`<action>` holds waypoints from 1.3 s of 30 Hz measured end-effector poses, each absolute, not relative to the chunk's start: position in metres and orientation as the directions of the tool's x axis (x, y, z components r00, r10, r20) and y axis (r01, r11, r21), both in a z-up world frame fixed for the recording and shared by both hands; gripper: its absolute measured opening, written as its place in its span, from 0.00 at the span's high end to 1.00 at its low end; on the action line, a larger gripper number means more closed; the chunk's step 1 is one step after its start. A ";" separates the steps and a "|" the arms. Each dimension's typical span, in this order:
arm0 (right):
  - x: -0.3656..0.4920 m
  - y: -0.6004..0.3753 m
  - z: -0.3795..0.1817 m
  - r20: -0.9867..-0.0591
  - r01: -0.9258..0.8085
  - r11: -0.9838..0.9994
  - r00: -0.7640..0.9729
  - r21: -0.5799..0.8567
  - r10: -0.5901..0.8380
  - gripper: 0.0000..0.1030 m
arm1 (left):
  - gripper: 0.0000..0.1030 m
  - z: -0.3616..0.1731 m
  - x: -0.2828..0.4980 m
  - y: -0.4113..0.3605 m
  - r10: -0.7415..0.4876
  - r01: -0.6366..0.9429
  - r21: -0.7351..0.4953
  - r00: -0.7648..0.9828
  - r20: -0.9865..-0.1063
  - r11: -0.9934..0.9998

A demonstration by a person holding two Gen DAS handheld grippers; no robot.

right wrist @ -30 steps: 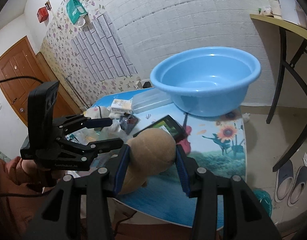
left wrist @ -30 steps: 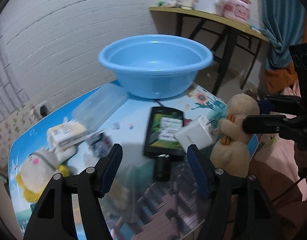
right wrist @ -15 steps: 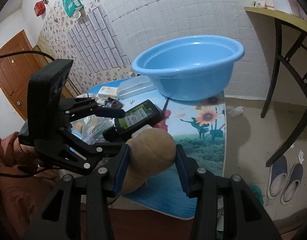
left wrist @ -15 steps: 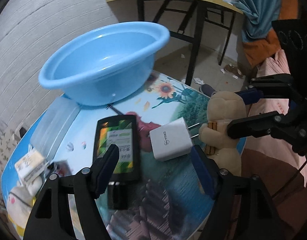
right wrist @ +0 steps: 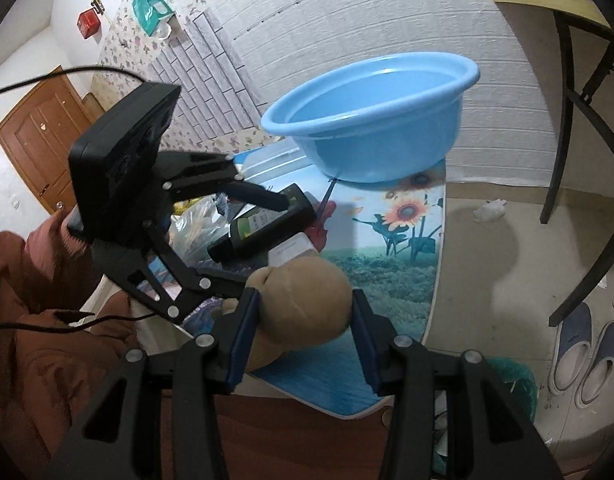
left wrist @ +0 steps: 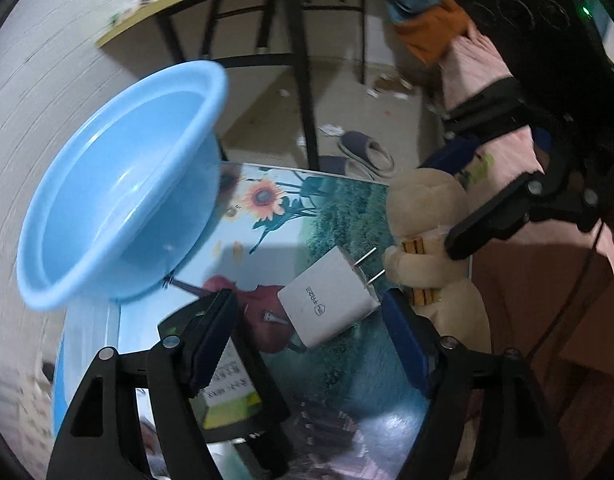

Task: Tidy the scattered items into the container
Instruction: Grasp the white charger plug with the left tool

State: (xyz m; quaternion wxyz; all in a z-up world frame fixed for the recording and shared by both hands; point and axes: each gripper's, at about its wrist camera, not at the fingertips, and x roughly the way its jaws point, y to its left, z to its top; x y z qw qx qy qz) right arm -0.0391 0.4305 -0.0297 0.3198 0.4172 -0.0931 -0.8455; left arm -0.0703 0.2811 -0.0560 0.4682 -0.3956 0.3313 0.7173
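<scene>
Right gripper (right wrist: 305, 334) pinching the soft tan toy (right wrist: 303, 304), fingers (right wrist: 243, 336) pressed on both sides, right at the near edge of the table (right wrist: 391, 276). Left gripper (left wrist: 309, 334) spread wide over the white charger (left wrist: 327, 298), not touching it. Black bottle (right wrist: 263, 226) lying just beside the charger. Blue basin (right wrist: 371, 128) empty at the far edge, by the wall. Bare flower picture between toy and basin.
</scene>
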 end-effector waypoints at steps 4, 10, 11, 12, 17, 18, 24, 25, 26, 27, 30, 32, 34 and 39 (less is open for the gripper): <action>-0.038 0.434 -0.030 -0.646 0.477 -0.769 -0.435 0.425 -0.627 0.57 | 0.28 -0.055 -0.069 0.281 0.380 -0.951 0.122 -0.228 -0.897 -0.284; -0.040 0.439 -0.032 -0.644 0.495 -0.751 -0.411 0.436 -0.645 0.57 | 0.30 -0.060 -0.061 0.291 0.361 -0.969 0.146 -0.212 -0.908 -0.200; -0.041 0.439 -0.032 -0.645 0.500 -0.750 -0.409 0.433 -0.645 0.57 | 0.30 -0.060 -0.061 0.293 0.360 -0.969 0.156 -0.218 -0.907 -0.193; -0.041 0.439 -0.032 -0.647 0.501 -0.751 -0.409 0.430 -0.643 0.57 | 0.30 -0.060 -0.062 0.295 0.360 -0.969 0.160 -0.220 -0.906 -0.188; -0.046 0.443 -0.034 -0.649 0.492 -0.753 -0.408 0.436 -0.642 0.57 | 0.30 -0.066 -0.070 0.302 0.349 -0.975 0.136 -0.192 -0.917 -0.178; -0.046 0.444 -0.034 -0.648 0.494 -0.752 -0.408 0.436 -0.643 0.57 | 0.30 -0.067 -0.071 0.303 0.347 -0.975 0.138 -0.191 -0.918 -0.172; -0.044 0.445 -0.033 -0.650 0.492 -0.758 -0.416 0.428 -0.637 0.57 | 0.48 -0.065 -0.069 0.298 0.380 -0.987 0.070 -0.122 -0.917 -0.147; -0.044 0.446 -0.033 -0.648 0.491 -0.757 -0.415 0.430 -0.638 0.57 | 0.49 -0.064 -0.069 0.296 0.385 -0.986 0.066 -0.120 -0.915 -0.151; -0.044 0.446 -0.033 -0.648 0.492 -0.757 -0.416 0.430 -0.638 0.57 | 0.50 -0.064 -0.067 0.294 0.389 -0.986 0.065 -0.122 -0.913 -0.155; -0.043 0.447 -0.032 -0.648 0.491 -0.759 -0.419 0.428 -0.636 0.57 | 0.51 -0.064 -0.066 0.291 0.395 -0.984 0.066 -0.127 -0.910 -0.163; -0.043 0.449 -0.031 -0.648 0.480 -0.768 -0.432 0.423 -0.627 0.57 | 0.54 -0.063 -0.063 0.282 0.414 -0.979 0.045 -0.125 -0.902 -0.196; -0.044 0.452 -0.031 -0.649 0.468 -0.774 -0.437 0.426 -0.622 0.57 | 0.55 -0.063 -0.062 0.276 0.430 -0.973 0.019 -0.119 -0.895 -0.229; -0.045 0.452 -0.032 -0.650 0.460 -0.776 -0.439 0.431 -0.621 0.57 | 0.56 -0.063 -0.060 0.271 0.440 -0.966 0.013 -0.129 -0.889 -0.257; -0.045 0.451 -0.030 -0.667 0.433 -0.798 -0.450 0.419 -0.594 0.57 | 0.58 -0.067 -0.055 0.265 0.444 -0.946 0.001 -0.153 -0.883 -0.324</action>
